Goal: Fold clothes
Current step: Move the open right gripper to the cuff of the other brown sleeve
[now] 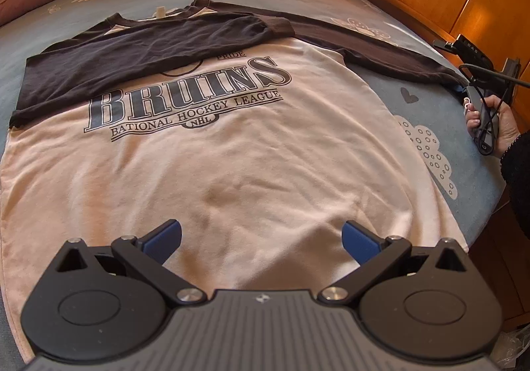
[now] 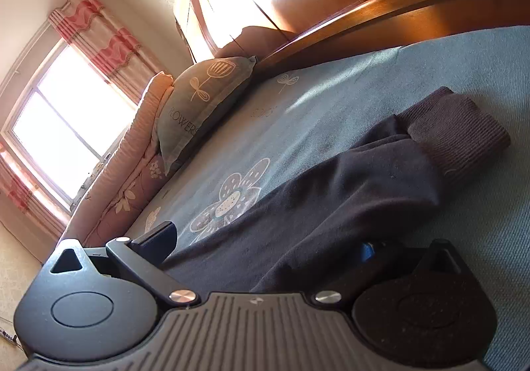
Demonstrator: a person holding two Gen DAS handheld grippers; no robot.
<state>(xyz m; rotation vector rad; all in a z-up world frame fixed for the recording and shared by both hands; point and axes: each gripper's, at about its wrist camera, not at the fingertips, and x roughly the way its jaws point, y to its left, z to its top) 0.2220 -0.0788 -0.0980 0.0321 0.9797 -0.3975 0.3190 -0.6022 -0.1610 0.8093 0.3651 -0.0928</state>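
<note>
Our left gripper (image 1: 261, 240) hangs wide open over the shirt (image 1: 232, 156), holding nothing, hem just ahead of the jaws. Our right gripper (image 2: 268, 245) is also spread, the dark sleeve (image 2: 347, 185) lying between its jaws on the bedspread (image 2: 364, 73). Only the left view shows the whole shirt and our hand (image 1: 497, 119); only the right shows the window (image 2: 66, 126).

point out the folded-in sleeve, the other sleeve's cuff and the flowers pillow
folded-in sleeve (image 1: 142, 50): left wrist view, middle of the dark fabric lying across the chest
ribbed cuff (image 2: 460, 132): right wrist view, centre of the ribbing
flowers pillow (image 2: 202, 106): right wrist view, its printed face
</note>
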